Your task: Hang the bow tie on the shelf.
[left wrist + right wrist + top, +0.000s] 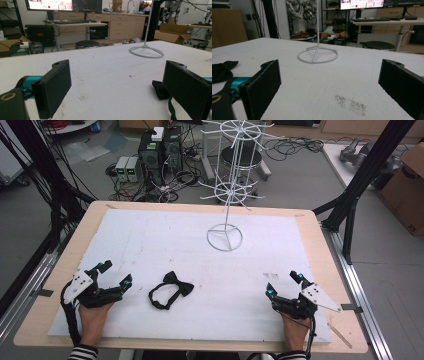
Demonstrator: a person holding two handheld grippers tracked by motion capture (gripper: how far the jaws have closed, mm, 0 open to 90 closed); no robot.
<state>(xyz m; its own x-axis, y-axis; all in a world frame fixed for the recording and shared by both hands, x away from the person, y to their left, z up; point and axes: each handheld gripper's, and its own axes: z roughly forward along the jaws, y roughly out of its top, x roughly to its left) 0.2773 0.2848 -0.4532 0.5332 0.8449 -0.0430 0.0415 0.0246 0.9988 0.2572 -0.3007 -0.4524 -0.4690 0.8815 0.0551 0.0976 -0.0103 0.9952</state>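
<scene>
A black bow tie [171,290] with its strap looped lay flat on the white sheet [165,240] covering my counter [95,215], toward the near edge. My left gripper [115,273] rested just beside it on the left, fingers [53,86] spread wide around nothing. My right gripper [283,283] sat well apart at the near right, its fingers [262,86] likewise spread and empty. A white wire display stand [225,237] stood farther back near the middle.

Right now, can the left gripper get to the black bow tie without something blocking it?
Probably yes. The left gripper is open, and only bare white mat lies between it and the bow tie just to its right.
</scene>
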